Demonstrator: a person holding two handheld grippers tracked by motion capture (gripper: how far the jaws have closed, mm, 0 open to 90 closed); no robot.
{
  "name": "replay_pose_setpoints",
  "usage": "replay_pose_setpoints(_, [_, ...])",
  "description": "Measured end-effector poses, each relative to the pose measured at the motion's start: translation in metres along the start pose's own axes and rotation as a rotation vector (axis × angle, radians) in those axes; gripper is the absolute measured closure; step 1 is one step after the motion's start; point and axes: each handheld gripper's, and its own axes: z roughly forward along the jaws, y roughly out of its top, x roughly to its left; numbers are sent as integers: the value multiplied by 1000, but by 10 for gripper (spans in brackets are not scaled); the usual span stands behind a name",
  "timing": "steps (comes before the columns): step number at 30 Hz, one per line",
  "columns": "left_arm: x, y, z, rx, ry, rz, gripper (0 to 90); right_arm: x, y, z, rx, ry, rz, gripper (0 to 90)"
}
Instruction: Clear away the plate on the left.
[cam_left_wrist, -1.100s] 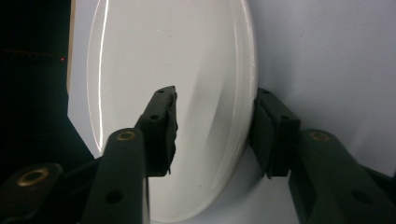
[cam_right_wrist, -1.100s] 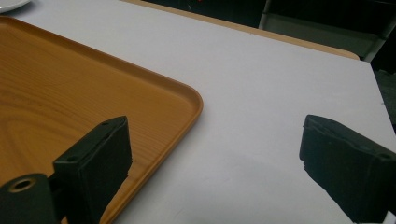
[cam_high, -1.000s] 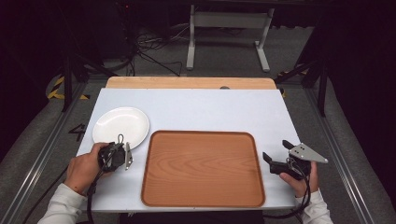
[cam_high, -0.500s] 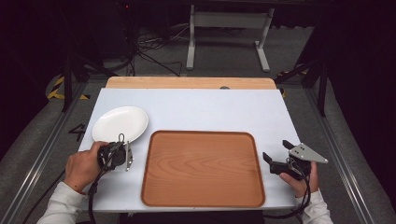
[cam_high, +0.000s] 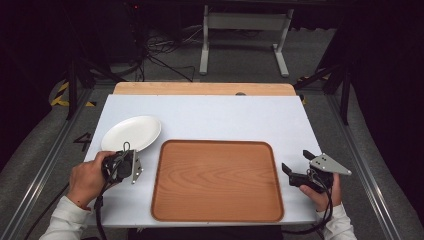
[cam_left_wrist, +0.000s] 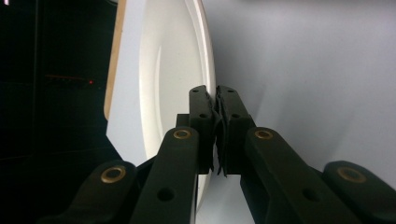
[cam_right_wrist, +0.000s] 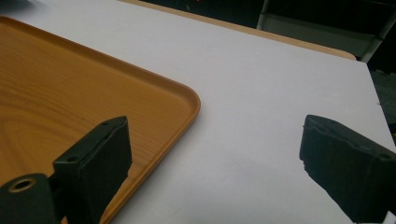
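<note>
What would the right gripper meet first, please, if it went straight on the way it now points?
Probably the wooden tray. In the high view the right gripper points at the tray's near right edge, jaws open and empty. In its own view the tray's corner lies just ahead on the left.

The tray (cam_high: 217, 180) lies on the bench (cam_high: 220, 115), toward its near edge. The plate (cam_high: 132, 132) sits just left of the tray's far left corner. The left gripper (cam_high: 131, 161) is left of the tray, at the plate's near rim; the right gripper (cam_high: 294, 172) is just right of the tray.
</note>
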Motion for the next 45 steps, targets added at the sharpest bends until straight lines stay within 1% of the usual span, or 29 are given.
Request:
replay_pose_setpoints(1, [1,1,-1,-4,8,9,860,0,0,0,1,-2,2,98])
replay_pose_setpoints(3, [1,5,-4,-11,14,14,861,0,0,0,1,-1,0,98])
replay_pose_setpoints(5, [1,7,-7,-25,18,8,861,0,0,0,2,-2,-1,98])
replay_pose_setpoints(8, [1,13,-10,-36,27,29,859,0,0,0,1,-3,-1,98])
replay_pose_setpoints(10, [0,16,-11,-41,26,27,859,-1,0,0,-1,-1,2,98])
replay_pose_setpoints(11, [1,17,-12,-43,28,36,859,-1,0,0,1,-4,1,98])
replay_pose_setpoints(15, [0,24,-17,-62,30,46,859,-1,0,0,1,-3,-2,98])
replay_pose_setpoints(16, [0,26,-18,-73,32,53,859,-1,0,0,0,-3,-2,98])
replay_pose_setpoints(19, [-2,32,-23,-92,37,70,859,-1,0,0,-2,-4,2,98])
replay_pose_setpoints(21, [-4,36,-25,-106,37,69,858,-1,0,-1,-2,-4,2,98])
replay_pose_setpoints(22, [-4,39,-27,-113,39,80,858,-1,0,-1,0,-6,2,98])
replay_pose_setpoints(26, [-6,46,-31,-125,38,94,856,-1,0,-1,-1,-6,2,98])
replay_pose_setpoints(29, [-7,53,-34,-147,39,110,854,-1,0,-1,-3,-3,2,98])
replay_pose_setpoints(32, [-9,59,-36,-164,41,128,854,-1,0,0,-3,2,2,98])
replay_pose_setpoints(35, [-11,64,-37,-170,46,134,850,-1,0,-1,-2,-1,2,98])
replay_pose_setpoints(37, [-13,68,-38,-179,46,150,849,-2,-1,-1,-3,-3,3,98])
replay_pose_setpoints(38, [-13,70,-39,-183,44,160,849,-2,-1,-1,-3,-4,3,98])
replay_pose_setpoints(41, [-16,75,-40,-197,42,167,849,-1,0,-1,-3,-5,4,97])
replay_pose_setpoints(45, [-20,81,-41,-213,38,188,847,-1,-1,-1,-2,-2,1,97])
